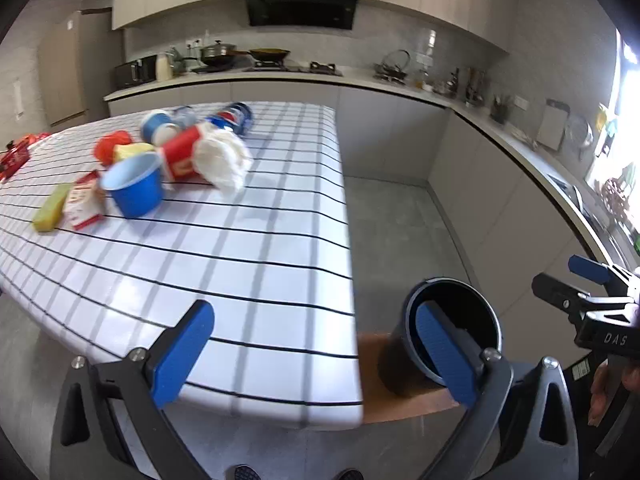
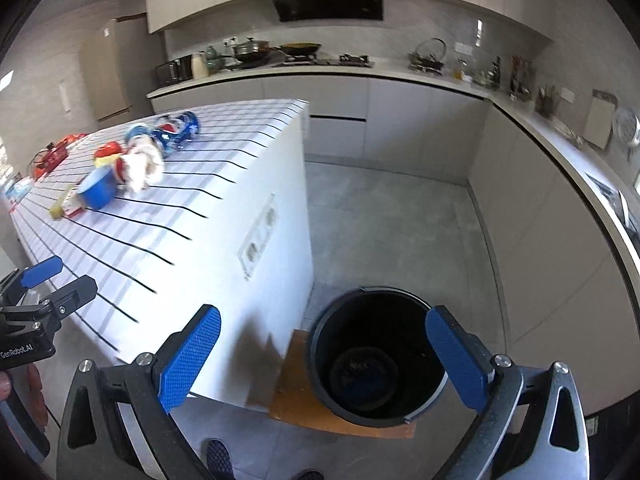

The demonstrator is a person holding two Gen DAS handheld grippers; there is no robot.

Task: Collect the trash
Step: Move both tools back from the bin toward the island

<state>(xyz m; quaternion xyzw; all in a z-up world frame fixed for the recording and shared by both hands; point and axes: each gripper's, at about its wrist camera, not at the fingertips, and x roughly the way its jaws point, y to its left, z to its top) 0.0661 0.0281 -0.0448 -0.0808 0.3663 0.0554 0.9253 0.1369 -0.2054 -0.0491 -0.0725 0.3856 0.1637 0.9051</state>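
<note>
Hovering wide open, empty: left tool above table edge; right tool over bin.

A heap of trash lay on the gridded bench: a blue cup on its side, a red cup stuffed with white tissue, a blue can. The black bin stood upright on a wooden board beside the bench.
</note>
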